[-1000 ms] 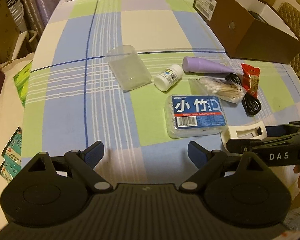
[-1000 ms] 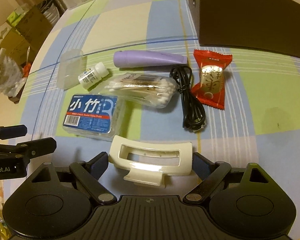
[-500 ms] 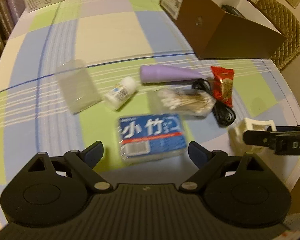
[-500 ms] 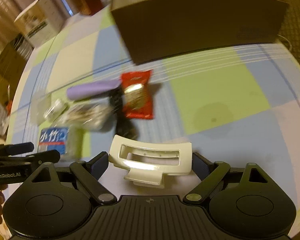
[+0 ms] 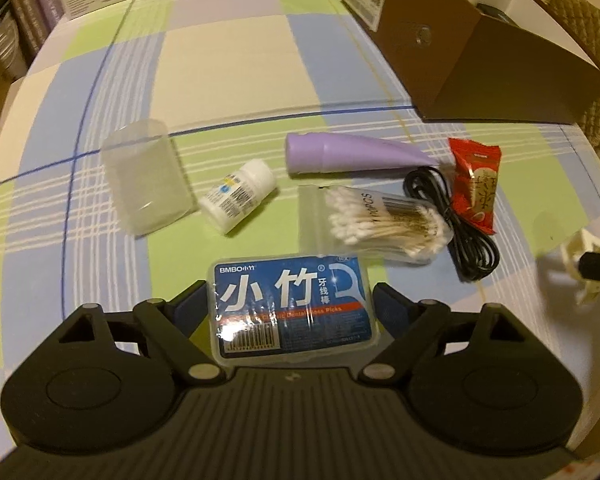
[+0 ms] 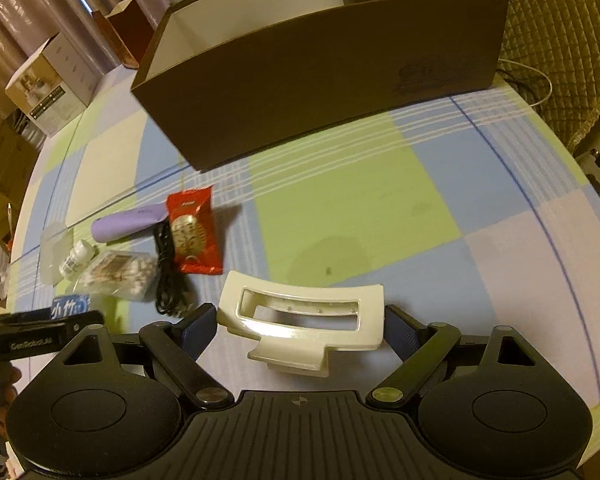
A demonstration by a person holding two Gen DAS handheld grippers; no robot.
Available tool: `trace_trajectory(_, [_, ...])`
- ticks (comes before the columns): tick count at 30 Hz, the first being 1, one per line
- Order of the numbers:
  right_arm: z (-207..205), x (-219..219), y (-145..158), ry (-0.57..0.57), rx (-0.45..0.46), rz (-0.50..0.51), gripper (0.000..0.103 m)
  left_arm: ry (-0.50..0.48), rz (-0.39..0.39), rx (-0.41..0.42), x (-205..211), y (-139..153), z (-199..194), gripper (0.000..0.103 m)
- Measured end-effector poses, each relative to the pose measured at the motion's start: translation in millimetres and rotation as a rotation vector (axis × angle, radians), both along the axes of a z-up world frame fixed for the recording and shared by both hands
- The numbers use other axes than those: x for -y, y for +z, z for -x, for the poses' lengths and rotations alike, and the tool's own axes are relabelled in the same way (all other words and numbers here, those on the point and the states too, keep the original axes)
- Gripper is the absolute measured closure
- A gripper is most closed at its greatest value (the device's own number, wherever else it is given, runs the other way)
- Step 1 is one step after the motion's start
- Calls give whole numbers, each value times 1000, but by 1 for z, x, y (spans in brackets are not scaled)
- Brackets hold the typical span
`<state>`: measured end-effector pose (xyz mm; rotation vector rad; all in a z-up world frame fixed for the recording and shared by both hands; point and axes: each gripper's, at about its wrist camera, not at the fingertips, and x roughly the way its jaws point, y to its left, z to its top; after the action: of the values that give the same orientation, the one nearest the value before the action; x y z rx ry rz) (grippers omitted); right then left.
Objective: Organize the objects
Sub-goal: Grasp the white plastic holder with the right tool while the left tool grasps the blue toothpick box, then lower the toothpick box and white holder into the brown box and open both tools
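Cream hair clip [image 6: 300, 322] clamped in right gripper [image 6: 300, 326]; left gripper [image 5: 292, 308] wide around floss box [image 5: 290, 312].

A round table is being covered by a checked cloth of blue, green and cream squares [image 5: 228, 60]. Pale pleated curtains [image 6: 24, 4] are being seen at the far left, with stacked cardboard cartons [image 6: 44, 88] beside them. A quilted tan chair back [image 6: 560, 52] is being lit warmly at the right.
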<state>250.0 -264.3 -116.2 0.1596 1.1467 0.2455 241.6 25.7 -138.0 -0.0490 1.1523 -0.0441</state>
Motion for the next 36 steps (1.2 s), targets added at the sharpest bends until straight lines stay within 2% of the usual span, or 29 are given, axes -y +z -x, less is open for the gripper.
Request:
trace_trajectory(7, [-18, 27, 9, 41, 25, -23, 17, 93, -37, 3, -11, 22, 24, 18])
trace_trajectory(14, [-52, 56, 33, 90, 89, -61, 17, 100, -53, 115, 2, 78, 18, 18])
trace_trajectory(21, [-98, 77, 75, 149, 204, -99, 17, 2, 11, 242, 54, 123, -30, 18])
trace_trajectory(27, [-140, 86, 103, 169, 284, -115, 17, -87, 45, 319, 109, 143, -82, 18])
trace_trajectory(31, [-167, 88, 111, 187, 311, -109, 17, -127, 49, 330, 136, 147, -116, 18])
trace_trajectory(36, [-196, 83, 105, 217, 313, -74, 17, -150, 38, 316, 158, 143, -152, 18])
